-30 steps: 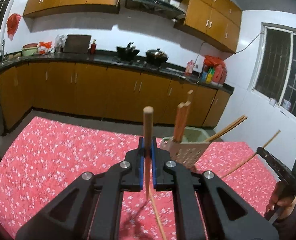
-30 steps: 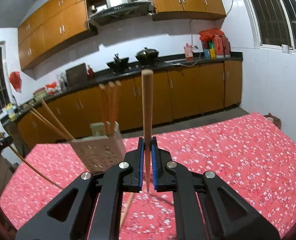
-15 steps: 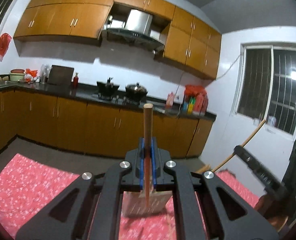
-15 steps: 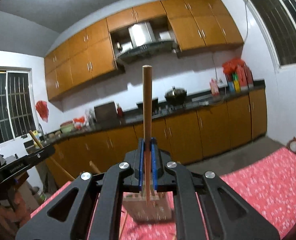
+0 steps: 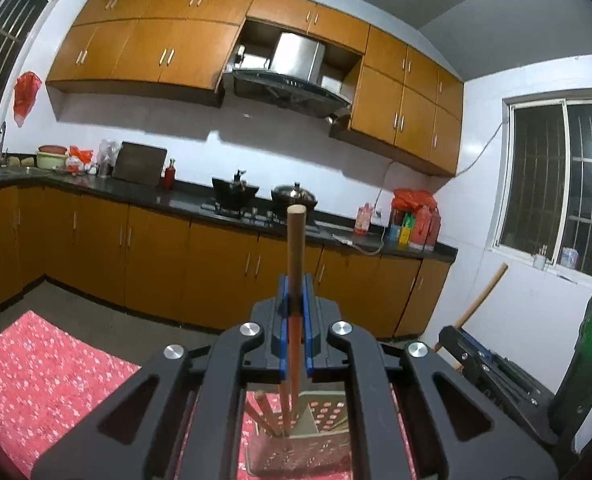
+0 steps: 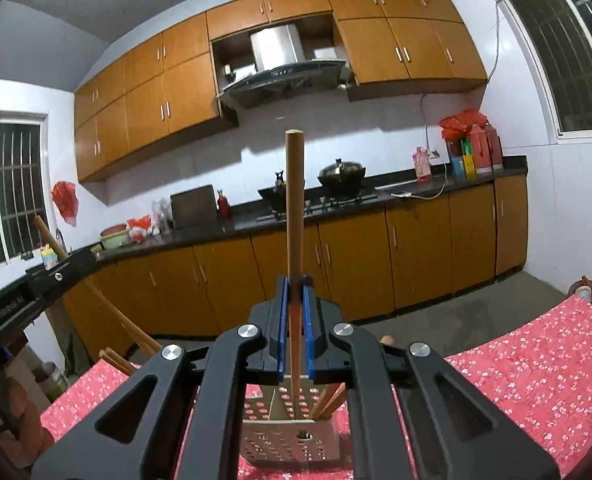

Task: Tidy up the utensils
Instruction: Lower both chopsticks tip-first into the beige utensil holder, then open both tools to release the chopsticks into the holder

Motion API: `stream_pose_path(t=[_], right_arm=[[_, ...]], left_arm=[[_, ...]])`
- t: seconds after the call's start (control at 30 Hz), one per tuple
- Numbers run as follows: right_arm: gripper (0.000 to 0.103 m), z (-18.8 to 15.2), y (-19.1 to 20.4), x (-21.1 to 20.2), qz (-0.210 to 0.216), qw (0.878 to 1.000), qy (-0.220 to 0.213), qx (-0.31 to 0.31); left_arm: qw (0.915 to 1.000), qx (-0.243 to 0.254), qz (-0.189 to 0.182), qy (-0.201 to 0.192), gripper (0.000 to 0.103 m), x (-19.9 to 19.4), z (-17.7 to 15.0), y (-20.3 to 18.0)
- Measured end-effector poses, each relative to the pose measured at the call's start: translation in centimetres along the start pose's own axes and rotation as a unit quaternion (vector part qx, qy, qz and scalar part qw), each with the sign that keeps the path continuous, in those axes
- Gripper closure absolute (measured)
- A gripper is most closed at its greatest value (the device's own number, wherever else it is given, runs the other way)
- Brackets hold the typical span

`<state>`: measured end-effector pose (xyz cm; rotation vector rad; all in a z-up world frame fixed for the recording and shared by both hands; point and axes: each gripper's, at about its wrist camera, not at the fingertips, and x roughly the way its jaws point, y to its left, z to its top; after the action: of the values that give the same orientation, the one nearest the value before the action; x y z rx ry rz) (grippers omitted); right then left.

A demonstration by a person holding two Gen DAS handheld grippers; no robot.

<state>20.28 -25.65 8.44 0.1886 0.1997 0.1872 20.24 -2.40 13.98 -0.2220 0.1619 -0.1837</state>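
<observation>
My left gripper (image 5: pixel 295 296) is shut on a wooden chopstick (image 5: pixel 296 248), held upright with its lower end inside the perforated utensil holder (image 5: pixel 308 452) beside other chopsticks (image 5: pixel 261 412). My right gripper (image 6: pixel 294 296) is shut on another chopstick (image 6: pixel 294 208), upright, its lower end inside the same holder (image 6: pixel 291 436), where more chopsticks (image 6: pixel 330 400) lean. The right gripper (image 5: pixel 484 360) shows at the left wrist view's right; the left gripper (image 6: pixel 23 300) shows at the right wrist view's left.
The holder stands on a table with a red floral cloth (image 6: pixel 528 360). Behind it runs a kitchen counter (image 5: pixel 143 196) with pots, bottles and orange cabinets. A small cup (image 6: pixel 584 292) sits beyond the table's right corner.
Both grippers have tilted up from looking down at the table and moved over the holder. The two chopsticks' lower ends now sit inside it.
</observation>
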Motion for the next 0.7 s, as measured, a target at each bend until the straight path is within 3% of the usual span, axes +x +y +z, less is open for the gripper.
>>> stream_pose_path(t=[0.1,0.17,0.23,0.57,0.7], right_arm=[[0.095,-0.4,0.2,0.6,0.008,1.0,0.025,-0.002],[0.089,-0.5,0.1,0.4,0.01,1.0,0.029,-0.001],[0.064,-0.4,0.0,-0.4,0.007,1.0,0.019,0.002],[0.063,0.8,-1.2,-5.4,-0.01,1.0,-0.014,0.016],[0.063,-1.2,-3.2,-6.5,-0.045,0.998,0.021,0.025]], left_arm=[[0.9996,-0.007,-0.007,0.025,0.096,0.8,-1.0,0.5],[0.9993,-0.016,-0.01,0.032,0.091,0.9,-1.3,1.0],[0.9992,-0.021,-0.01,0.032,0.084,0.6,-1.3,1.4],[0.9983,-0.052,-0.003,0.024,0.08,-3.7,-0.6,4.0],[0.9976,-0.056,0.017,0.037,0.074,-5.7,-1.6,5.5]])
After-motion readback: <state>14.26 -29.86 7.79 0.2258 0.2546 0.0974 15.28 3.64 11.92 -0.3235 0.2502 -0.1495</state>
